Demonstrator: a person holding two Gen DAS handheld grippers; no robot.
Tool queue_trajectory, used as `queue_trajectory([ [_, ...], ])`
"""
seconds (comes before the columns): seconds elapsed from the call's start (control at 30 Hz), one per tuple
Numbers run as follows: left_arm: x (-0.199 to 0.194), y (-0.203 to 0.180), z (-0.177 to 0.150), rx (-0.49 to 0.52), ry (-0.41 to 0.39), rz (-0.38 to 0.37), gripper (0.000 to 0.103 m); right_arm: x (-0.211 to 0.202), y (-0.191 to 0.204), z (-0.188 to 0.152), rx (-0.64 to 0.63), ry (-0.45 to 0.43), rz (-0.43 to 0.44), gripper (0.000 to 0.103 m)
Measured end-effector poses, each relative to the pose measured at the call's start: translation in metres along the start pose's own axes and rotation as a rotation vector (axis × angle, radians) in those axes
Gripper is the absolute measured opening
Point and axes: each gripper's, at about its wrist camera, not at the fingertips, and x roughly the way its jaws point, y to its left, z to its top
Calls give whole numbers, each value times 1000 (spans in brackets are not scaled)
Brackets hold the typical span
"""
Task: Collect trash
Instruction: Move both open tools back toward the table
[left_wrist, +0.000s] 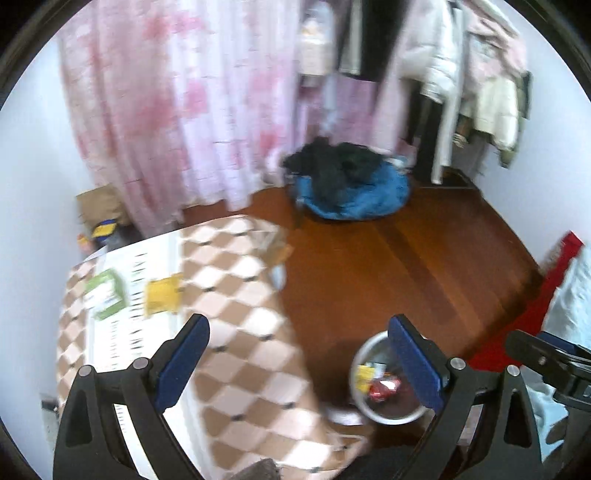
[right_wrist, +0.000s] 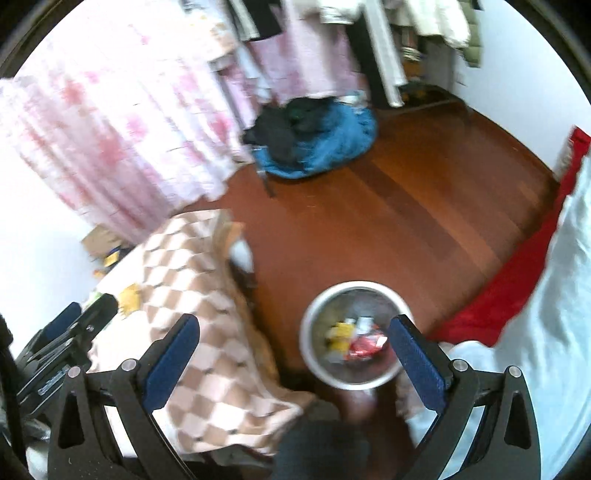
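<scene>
Both my grippers, left (left_wrist: 299, 363) and right (right_wrist: 295, 363), have jaws wide open and empty, bin (right_wrist: 354, 334) has wrappers, so next I'm grabbing the yellow packet (left_wrist: 162, 295) off the surface (left_wrist: 236, 332).

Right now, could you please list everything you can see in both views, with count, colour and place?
Trash bin: one, silver, on the floor beside the table, wrappers inside.
Yellow packet: one, on the table.
Green packet: one, left of the yellow one.
Tablecloth: one, brown-and-white checked, over the table.
Clothes pile: one, blue and black, on the floor by the curtain.
Curtain: one, pink.
Red cloth: one, at the right edge.
Left gripper: open, empty.
Right gripper: open, empty.
</scene>
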Motion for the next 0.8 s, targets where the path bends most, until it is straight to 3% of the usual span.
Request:
queue_trajectory([
  [0.17,26,98,-34,-122,70,142,99,32,77,-17,-100,69,66,103],
  [0.33,69,208,-88,-272,186,302,99,103,163,-38,-197,195,124,103],
  [0.5,104,296,-133,-421,295,408,99,191,260,-54,-251,317,180,103],
  [0.67,128,352,-151,-510,351,463,99,270,337,-51,-321,364,130,103],
  [0.8,143,376,-157,-516,379,485,99,320,375,-48,-340,368,79,103],
])
